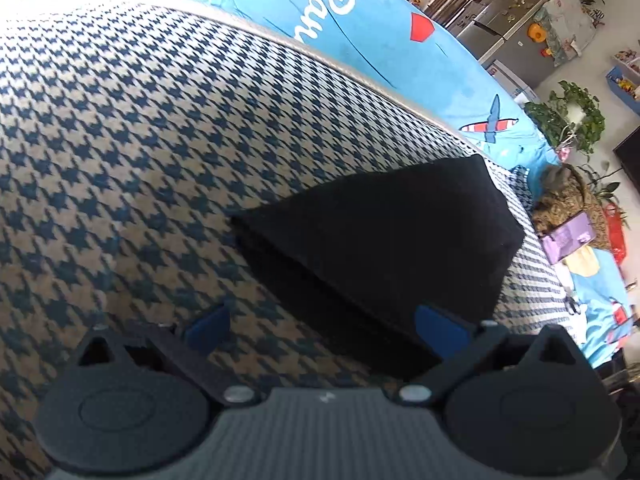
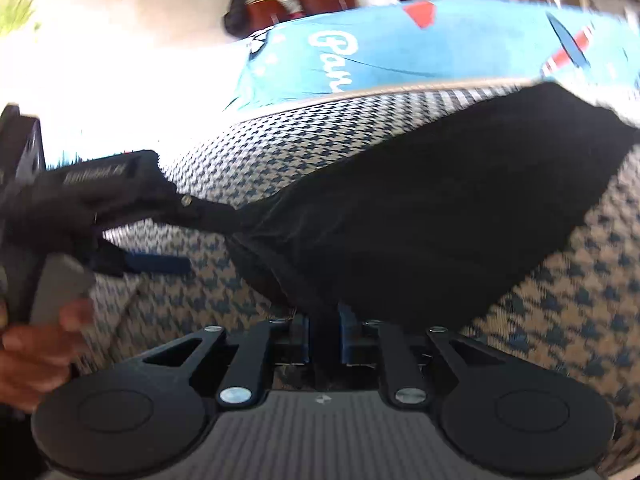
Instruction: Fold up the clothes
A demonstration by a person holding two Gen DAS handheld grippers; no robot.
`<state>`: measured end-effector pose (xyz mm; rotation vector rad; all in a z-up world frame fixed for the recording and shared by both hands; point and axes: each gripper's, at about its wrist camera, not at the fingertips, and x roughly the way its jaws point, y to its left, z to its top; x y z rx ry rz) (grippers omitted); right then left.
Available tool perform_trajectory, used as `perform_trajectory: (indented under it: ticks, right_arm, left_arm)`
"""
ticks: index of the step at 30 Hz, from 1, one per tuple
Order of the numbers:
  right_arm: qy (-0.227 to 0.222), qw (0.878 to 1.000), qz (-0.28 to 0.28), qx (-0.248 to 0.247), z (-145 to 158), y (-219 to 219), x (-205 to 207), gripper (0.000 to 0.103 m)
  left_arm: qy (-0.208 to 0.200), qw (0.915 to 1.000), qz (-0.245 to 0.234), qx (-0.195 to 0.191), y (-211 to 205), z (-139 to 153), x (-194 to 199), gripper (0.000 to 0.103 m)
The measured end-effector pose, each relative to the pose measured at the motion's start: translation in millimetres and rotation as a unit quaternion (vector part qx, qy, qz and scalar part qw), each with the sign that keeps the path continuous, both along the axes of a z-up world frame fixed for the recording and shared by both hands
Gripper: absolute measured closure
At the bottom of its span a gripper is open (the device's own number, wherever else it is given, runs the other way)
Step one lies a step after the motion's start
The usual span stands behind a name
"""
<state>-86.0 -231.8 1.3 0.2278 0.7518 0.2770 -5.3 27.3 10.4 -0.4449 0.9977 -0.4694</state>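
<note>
We are risking the folded black garment [image 1: 384, 240] springing open, we judge, since only one edge is pinched and any tug could drag its layers across the houndstooth cloth [image 1: 140, 140]. In the right wrist view it is lying centre-right. Our right gripper [image 2: 324, 336] is clamping nearly closed on its lower edge. Our left gripper [image 1: 324, 324] is gaping wide, gripping nothing, its right fingertip [image 1: 440, 330] overlapping the fabric.

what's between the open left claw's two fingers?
In the left wrist view, the left claw is open. Between its fingers lie the checked cover and the near corner of the folded black garment; neither is gripped.
</note>
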Motion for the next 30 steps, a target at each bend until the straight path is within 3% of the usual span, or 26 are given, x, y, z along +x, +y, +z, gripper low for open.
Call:
perform_trajectory:
  ticks: [10, 19, 21, 23, 25, 30]
  right_arm:
    - [0.021, 0.996, -0.049, 0.072, 0, -16, 8, 0.089]
    - [0.015, 0.996, -0.057, 0.070, 4, -24, 2, 0.089]
    - [0.010, 0.997, -0.053, 0.059, 5, -22, 0, 0.089]
    - [0.004, 0.998, -0.042, 0.042, 6, -17, -2, 0.089]
    - [-0.003, 0.999, -0.031, 0.026, 7, -12, -4, 0.089]
    - [-0.020, 1.000, -0.002, -0.015, 9, 0, -10, 0.084]
  left_arm:
    - [0.019, 0.9995, -0.024, -0.012, -25, -9, 19, 0.000]
    - [0.020, 0.9996, -0.020, -0.007, -51, -11, 39, 0.001]
    - [0.016, 0.9996, -0.021, -0.004, -55, -10, 42, 0.011]
    - [0.014, 0.9996, -0.023, -0.001, -58, -10, 44, 0.038]
    - [0.014, 0.9996, -0.024, 0.001, -59, -11, 44, 0.051]
    - [0.006, 0.9994, -0.031, 0.016, -60, -10, 41, 0.065]
